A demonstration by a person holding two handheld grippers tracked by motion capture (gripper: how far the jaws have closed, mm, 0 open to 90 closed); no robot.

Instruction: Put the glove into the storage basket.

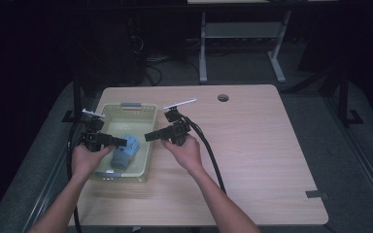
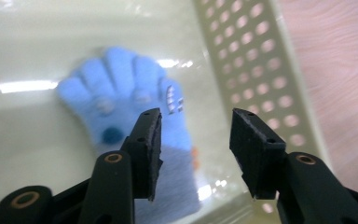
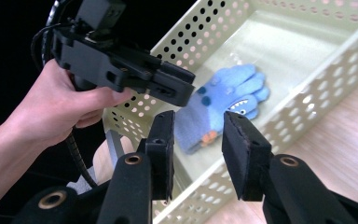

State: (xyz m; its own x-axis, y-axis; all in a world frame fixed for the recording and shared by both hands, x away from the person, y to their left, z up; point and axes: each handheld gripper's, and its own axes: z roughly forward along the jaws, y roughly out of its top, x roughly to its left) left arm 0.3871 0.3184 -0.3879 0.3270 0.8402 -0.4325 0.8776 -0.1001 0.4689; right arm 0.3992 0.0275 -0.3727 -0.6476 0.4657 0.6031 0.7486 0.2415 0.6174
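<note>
A pale yellow perforated basket (image 1: 148, 114) is stood on the left part of a wooden table (image 1: 252, 145). A blue glove (image 1: 126, 151) with a grey cuff is laid flat on the basket floor, toward the near end, its fingers pointed away from the person; dots and a toothed face pattern are seen on it in the right gripper view.

The left gripper (image 1: 119, 141) is held over the basket's left wall, its jaws reaching inward above the glove. In the left gripper view its jaws are seen apart, with nothing clamped between them; the glove (image 2: 135, 121) is seen below and beyond, untouched by the pads.

The right gripper (image 1: 150, 137) is held over the basket's right wall, pointed toward the left gripper. In the right gripper view its jaws are likewise seen apart and empty, with the glove (image 3: 223, 100) lying in the basket (image 3: 307, 93) beyond them and the left gripper (image 3: 177, 91) seen above the glove.
</note>
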